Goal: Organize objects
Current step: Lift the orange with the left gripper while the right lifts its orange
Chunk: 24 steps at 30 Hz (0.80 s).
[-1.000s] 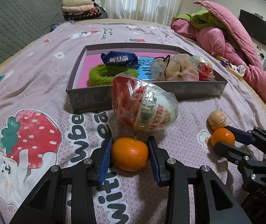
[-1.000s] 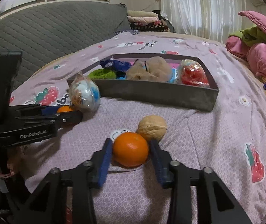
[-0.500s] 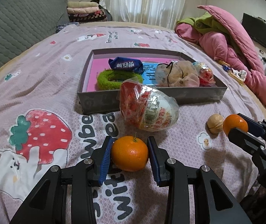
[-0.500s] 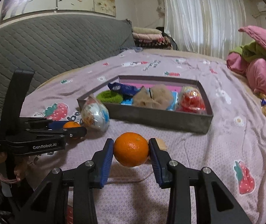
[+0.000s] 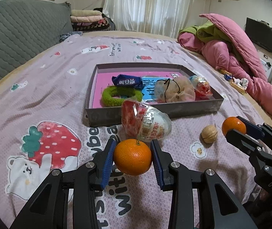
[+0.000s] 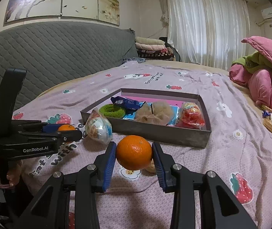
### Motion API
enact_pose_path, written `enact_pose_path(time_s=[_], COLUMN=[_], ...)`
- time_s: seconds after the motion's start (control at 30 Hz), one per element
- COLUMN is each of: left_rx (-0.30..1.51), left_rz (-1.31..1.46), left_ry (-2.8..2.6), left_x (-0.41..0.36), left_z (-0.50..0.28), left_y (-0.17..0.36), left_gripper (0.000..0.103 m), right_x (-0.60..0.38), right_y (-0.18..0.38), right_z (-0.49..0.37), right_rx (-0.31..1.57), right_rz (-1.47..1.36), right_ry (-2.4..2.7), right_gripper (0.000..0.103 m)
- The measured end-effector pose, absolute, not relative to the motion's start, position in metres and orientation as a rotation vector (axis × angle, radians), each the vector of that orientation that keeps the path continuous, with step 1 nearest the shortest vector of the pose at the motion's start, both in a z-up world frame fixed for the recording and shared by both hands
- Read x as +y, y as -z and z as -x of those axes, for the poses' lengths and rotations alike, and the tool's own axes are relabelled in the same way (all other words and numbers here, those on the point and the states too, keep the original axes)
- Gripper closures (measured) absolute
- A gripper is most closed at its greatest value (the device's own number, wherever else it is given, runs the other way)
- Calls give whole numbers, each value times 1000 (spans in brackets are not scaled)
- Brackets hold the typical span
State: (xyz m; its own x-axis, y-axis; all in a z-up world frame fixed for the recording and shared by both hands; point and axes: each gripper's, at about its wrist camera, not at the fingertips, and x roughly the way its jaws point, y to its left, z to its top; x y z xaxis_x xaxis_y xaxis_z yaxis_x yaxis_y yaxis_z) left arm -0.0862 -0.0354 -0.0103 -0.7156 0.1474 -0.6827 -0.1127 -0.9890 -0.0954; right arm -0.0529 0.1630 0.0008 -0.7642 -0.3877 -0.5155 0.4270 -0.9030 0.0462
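Note:
My left gripper [image 5: 133, 157] is shut on an orange tangerine [image 5: 132, 158] and holds it above the bedspread, in front of a wrapped egg-shaped toy [image 5: 145, 123]. My right gripper [image 6: 134, 154] is shut on a second tangerine [image 6: 134, 151] and holds it raised; it also shows in the left wrist view [image 5: 233, 126]. A walnut [image 5: 209, 134] lies on the bedspread between the two grippers, mostly hidden behind the tangerine in the right wrist view [image 6: 149, 168]. The grey shallow box [image 5: 155, 111] lies beyond both grippers.
The box holds a green hair ring [image 5: 121, 96], a blue snack packet [image 5: 127, 81], a beige mesh pouch [image 5: 174, 91] and a wrapped toy egg [image 5: 200, 85]. Pink and green bedding [image 5: 237, 53] is heaped at right. A grey headboard [image 6: 40, 57] stands at left.
Both grippers have risen with their tangerines off the bedspread. The walnut and the wrapped egg toy stay where they were.

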Motion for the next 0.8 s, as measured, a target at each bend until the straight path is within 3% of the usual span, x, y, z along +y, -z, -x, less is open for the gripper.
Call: enact_pose_path(time_s=[0.8], left_rx=[-90], left_rz=[998], left_ry=[-2828], left_x=[-41], left_z=[91], left_y=[-18], left_gripper=[64], right_x=[167], right_y=[-19], right_z=[53], right_rx=[107], right_rz=[-645], right_ry=[2634], right_gripper=[64])
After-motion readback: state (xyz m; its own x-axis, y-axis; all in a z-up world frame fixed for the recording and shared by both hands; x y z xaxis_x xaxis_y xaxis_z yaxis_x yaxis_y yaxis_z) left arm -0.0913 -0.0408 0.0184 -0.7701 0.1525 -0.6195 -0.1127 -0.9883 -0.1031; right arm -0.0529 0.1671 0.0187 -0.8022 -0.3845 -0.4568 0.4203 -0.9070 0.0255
